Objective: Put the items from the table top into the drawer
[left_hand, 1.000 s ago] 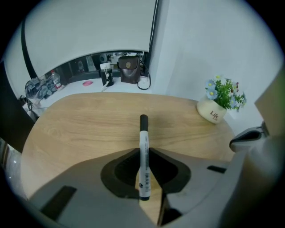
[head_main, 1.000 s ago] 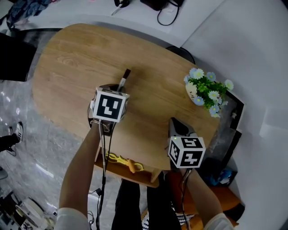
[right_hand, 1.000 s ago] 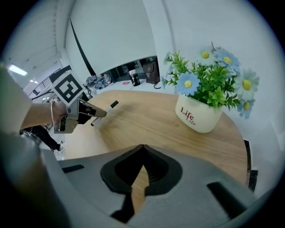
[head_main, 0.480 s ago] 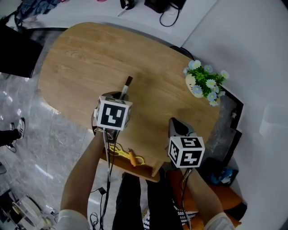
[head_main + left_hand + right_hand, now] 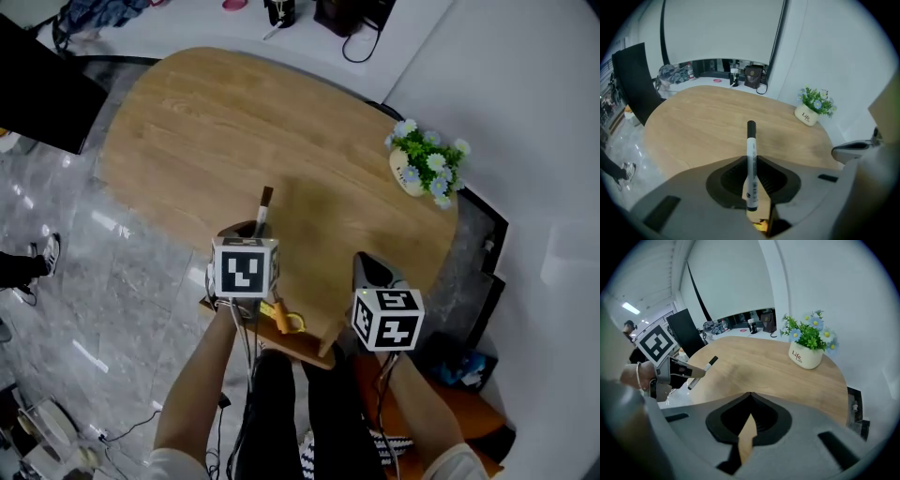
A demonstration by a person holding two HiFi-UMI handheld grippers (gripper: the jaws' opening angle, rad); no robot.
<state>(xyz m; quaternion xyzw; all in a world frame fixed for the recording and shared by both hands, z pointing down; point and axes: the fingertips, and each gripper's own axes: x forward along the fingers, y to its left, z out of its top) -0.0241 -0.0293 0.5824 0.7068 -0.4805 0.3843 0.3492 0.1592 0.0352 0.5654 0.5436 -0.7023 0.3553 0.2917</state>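
Observation:
My left gripper (image 5: 255,232) is shut on a white marker (image 5: 264,203) with a black cap, which sticks out past the jaws. In the left gripper view the marker (image 5: 750,159) stands upright between the pads. This gripper hangs over the table's near edge, above the open wooden drawer (image 5: 314,357). Yellow-handled scissors (image 5: 292,322) lie in the drawer. My right gripper (image 5: 368,269) hovers over the table's near right corner with its fingertips together and nothing in them (image 5: 749,395). The right gripper view shows the left gripper (image 5: 692,373) with the marker (image 5: 704,370) at the left.
The oval wooden table (image 5: 216,122) carries a white pot of blue and white flowers (image 5: 424,169) at its far right. A white counter with a bag and cables (image 5: 347,14) runs behind. A black chair back (image 5: 633,79) stands at the left, over grey floor.
My left gripper has carried the marker back from the table's middle to the near edge, over the drawer. The right gripper has barely shifted in view.

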